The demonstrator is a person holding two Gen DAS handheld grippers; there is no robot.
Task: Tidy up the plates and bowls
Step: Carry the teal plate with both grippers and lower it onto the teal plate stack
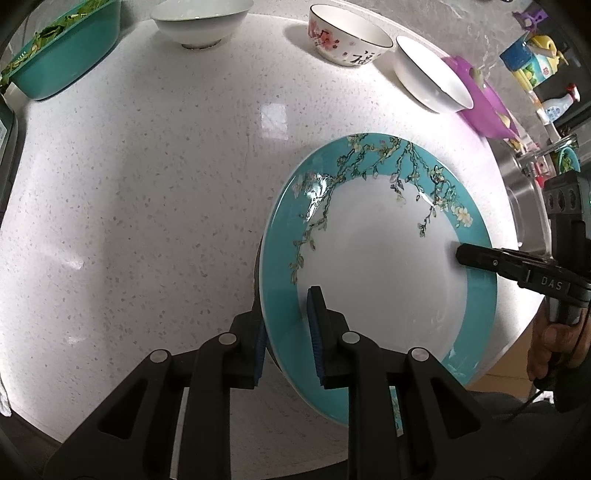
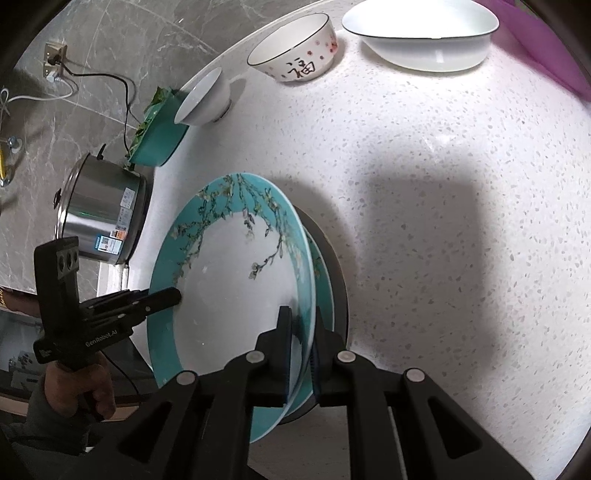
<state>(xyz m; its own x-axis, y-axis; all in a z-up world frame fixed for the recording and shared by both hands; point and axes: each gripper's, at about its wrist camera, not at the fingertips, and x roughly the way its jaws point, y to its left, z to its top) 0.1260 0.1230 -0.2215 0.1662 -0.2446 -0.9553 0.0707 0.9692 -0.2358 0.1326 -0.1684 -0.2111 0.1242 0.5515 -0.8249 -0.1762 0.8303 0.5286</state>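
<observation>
You had the teal-rimmed blossom plate (image 1: 376, 266) on top of a second teal plate (image 2: 325, 280) and a dark one (image 2: 341, 291). At the counter's far edge stood a plain white bowl (image 1: 201, 20), a floral bowl (image 1: 347, 37) and a black-rimmed white bowl (image 1: 432, 74), all upright.

The plate (image 1: 388, 266) looks shiny and smooth, the counter (image 1: 166, 184) speckled stone, the pot (image 2: 103, 218) shiny metal.

Lying atop another plate (image 2: 325, 280) on the speckled white counter (image 1: 147, 221): teal-rimmed blossom plate (image 1: 376, 266), three ceramic bowls (image 1: 347, 37) sitting behind.
</observation>
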